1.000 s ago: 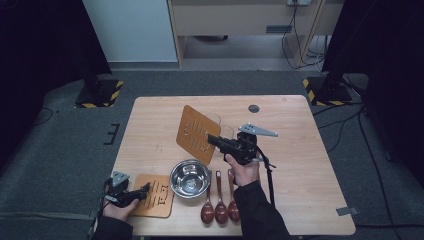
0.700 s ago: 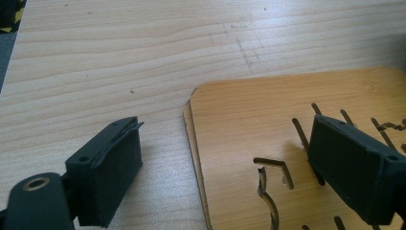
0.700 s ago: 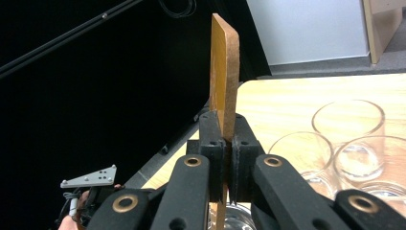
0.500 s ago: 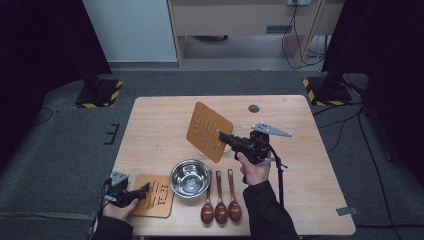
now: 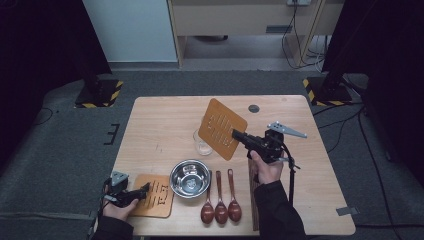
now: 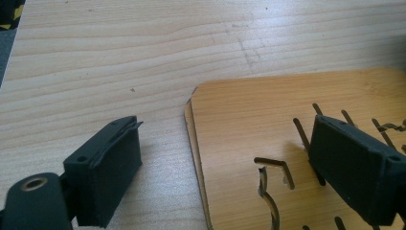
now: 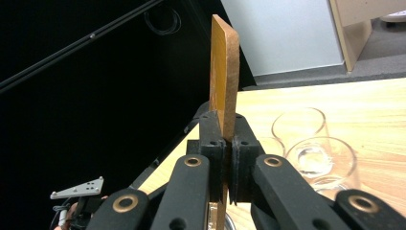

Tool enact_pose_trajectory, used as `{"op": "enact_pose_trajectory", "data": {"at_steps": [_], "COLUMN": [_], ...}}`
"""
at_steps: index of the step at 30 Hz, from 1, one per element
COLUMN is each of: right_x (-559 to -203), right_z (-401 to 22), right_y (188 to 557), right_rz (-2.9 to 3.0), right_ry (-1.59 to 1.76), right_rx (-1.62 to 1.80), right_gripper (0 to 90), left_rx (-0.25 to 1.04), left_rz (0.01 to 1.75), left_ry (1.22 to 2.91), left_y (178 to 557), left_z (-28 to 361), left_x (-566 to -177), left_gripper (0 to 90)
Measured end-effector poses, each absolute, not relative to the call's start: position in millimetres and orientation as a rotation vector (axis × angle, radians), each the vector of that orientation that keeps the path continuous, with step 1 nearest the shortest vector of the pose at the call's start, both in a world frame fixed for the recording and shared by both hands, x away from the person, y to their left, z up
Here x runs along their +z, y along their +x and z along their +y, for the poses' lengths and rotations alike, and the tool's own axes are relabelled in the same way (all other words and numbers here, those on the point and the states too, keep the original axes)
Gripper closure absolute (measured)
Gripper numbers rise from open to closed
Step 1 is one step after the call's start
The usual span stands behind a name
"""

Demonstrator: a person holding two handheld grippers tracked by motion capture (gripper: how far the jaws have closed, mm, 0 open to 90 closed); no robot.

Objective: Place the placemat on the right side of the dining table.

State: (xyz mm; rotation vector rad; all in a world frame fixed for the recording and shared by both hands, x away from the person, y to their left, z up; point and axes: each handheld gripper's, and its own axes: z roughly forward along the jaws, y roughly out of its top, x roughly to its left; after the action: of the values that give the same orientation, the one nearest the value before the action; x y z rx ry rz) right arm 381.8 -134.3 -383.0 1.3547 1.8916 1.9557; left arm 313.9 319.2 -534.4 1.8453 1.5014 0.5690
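Above the middle of the wooden table [image 5: 150,125], the right gripper [image 5: 239,135] holds a slotted wooden trivet [image 5: 222,128] clear of the surface, its jaws pinching the board's edge; in the right gripper view that trivet [image 7: 224,72] rises edge-on from between the pressed pads. Compared with a second ago, the board has travelled toward the table's right and far side, and a clear drinking glass [image 5: 202,142] that it covered then now shows beside its lower left edge. In the right gripper view two glass rims appear, the nearer glass [image 7: 320,160] close beside the jaws; whether the farther rim is a second glass cannot be told.

At the near left corner, the left gripper [image 5: 142,191] sits where it was a second ago, over a second trivet [image 5: 157,196] that lies flat on the table. Its jaws have just been opening a little and stand spread: in the left gripper view one jaw rests off the board on bare wood, the other above the slotted second trivet [image 6: 249,129], with the board's corner between them and neither pad pressing on it.

A steel bowl [image 5: 190,177] stands just beside that flat trivet, and three brown spoons [image 5: 221,202] lie side by side to its right, near the right forearm [image 5: 272,210], unchanged from before.
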Motion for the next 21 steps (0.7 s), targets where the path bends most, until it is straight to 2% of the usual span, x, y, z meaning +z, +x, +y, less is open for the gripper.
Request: {"op": "enact_pose_trajectory", "data": {"at_steps": [21], "right_x": [-389], "right_z": [-173], "right_y": [381], "right_rz": [1.824], "right_ry": [1.416], "right_rx": [1.923], "right_gripper": [87.2], "left_rx": [0.569], "left_rz": [1.502], "left_ry": [1.845], "left_y": [314], "left_z": [319], "left_x": [-534], "left_gripper": [9.6]}}
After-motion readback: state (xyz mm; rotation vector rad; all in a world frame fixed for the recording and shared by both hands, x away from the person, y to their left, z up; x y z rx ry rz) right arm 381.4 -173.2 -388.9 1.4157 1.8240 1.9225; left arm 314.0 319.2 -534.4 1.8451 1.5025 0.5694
